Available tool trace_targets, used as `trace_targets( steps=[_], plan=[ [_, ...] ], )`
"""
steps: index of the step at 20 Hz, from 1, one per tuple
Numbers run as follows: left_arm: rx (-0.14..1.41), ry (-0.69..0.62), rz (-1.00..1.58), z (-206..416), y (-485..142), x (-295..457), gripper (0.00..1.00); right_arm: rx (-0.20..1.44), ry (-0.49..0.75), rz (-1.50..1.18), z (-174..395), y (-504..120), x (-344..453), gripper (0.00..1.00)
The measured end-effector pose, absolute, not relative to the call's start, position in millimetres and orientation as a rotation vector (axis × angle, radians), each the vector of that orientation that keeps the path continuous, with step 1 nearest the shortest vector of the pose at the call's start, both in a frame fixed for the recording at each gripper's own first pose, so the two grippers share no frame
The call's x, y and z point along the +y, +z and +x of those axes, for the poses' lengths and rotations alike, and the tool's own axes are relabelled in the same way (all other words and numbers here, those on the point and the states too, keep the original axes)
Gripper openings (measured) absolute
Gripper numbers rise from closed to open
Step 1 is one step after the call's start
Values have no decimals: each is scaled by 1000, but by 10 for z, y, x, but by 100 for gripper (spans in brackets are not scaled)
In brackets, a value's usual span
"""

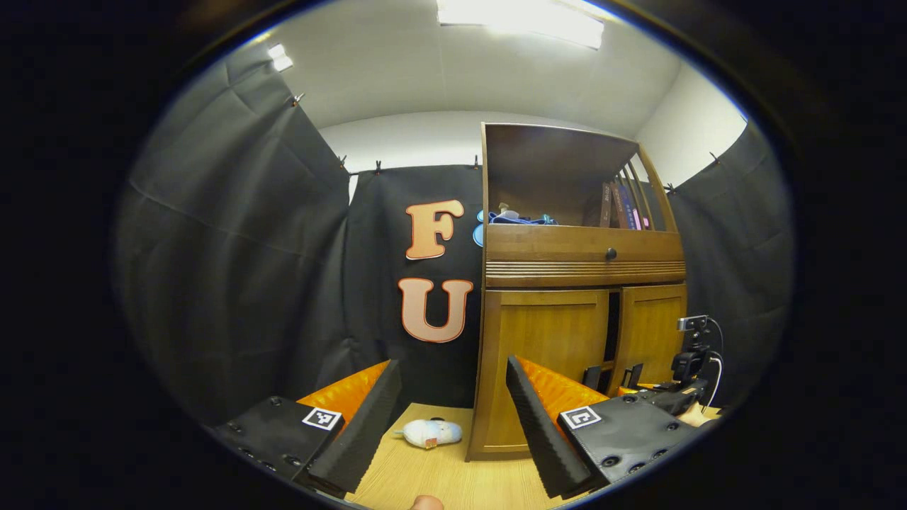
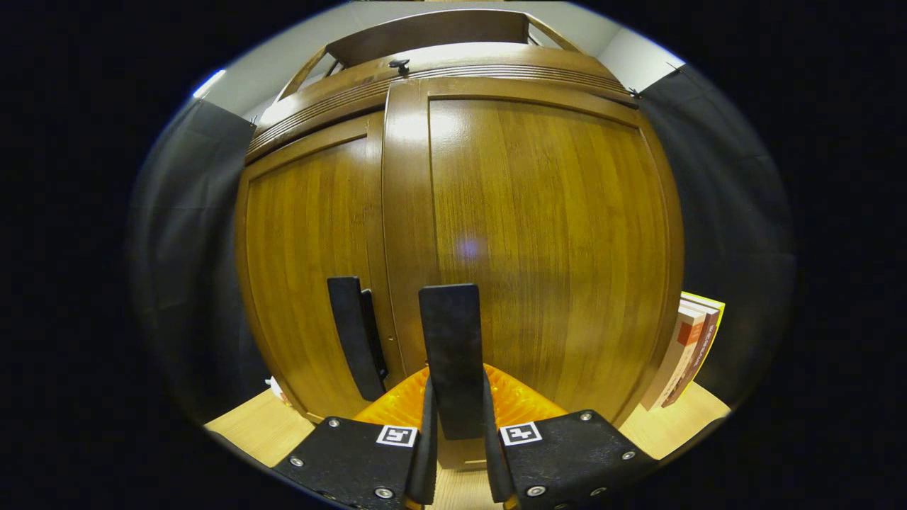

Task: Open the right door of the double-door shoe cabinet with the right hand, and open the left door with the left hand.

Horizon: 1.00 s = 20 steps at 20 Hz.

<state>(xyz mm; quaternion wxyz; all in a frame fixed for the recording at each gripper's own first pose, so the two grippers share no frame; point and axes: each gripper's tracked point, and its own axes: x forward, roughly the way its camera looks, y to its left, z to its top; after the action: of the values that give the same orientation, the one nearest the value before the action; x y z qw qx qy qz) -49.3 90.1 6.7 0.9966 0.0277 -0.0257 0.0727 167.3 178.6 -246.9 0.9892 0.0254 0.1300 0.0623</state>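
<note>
The wooden shoe cabinet [image 1: 581, 265] stands right of centre in the left gripper view. Its left door [image 1: 545, 333] is closed, and a dark gap separates it from the right door [image 1: 652, 333], which stands slightly ajar. My left gripper [image 1: 452, 363] is open and empty, well short of the cabinet. In the right gripper view, my right gripper [image 2: 455, 397] is shut on the right door's black upright handle [image 2: 450, 333], close against the right door [image 2: 553, 227]. The left door [image 2: 312, 234] has its own handle [image 2: 351, 333] just beside it. The right gripper [image 1: 680, 389] also shows at the right door.
A small white plush toy [image 1: 429, 432] lies on the wooden floor [image 1: 453, 467] beside the cabinet's left foot. Books [image 2: 691, 347] lean against the cabinet's right side. Above the doors sit a drawer with a knob [image 1: 611, 253] and a shelf holding books [image 1: 623, 205].
</note>
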Motion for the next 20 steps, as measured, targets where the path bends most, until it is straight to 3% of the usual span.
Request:
trace_targets(
  steps=[4, 5, 9, 10, 12, 13, 14, 15, 20],
  plan=[
    [-54, 129, 54, -523, 76, 811, 96, 274, 132, 54, 1463, -2417, 1695, 29],
    [-54, 124, 52, -527, 76, 789, 94, 277, 137, 53, 1394, -2402, 1668, 34],
    [-37, 100, 42, -552, 34, 688, 94, 272, 158, 48, 1141, -2341, 1528, 22],
    [-35, 97, 43, -561, 38, 668, 96, 276, 160, 45, 1072, -2324, 1484, 26],
    [-38, 90, 44, -580, 76, 601, 99, 278, 160, 39, 953, -2294, 1391, 26],
    [-43, 86, 45, -580, 89, 573, 96, 277, 160, 32, 892, -2271, 1338, 22],
    [-48, 79, 47, -592, 118, 528, 96, 277, 157, 28, 838, -2248, 1287, 31],
    [-51, 68, 49, -606, 129, 478, 96, 277, 153, 26, 783, -2246, 1228, 26],
    [-36, 1, 34, -642, 73, 191, 94, 278, 131, 18, 590, -2186, 997, 29]
  ],
)
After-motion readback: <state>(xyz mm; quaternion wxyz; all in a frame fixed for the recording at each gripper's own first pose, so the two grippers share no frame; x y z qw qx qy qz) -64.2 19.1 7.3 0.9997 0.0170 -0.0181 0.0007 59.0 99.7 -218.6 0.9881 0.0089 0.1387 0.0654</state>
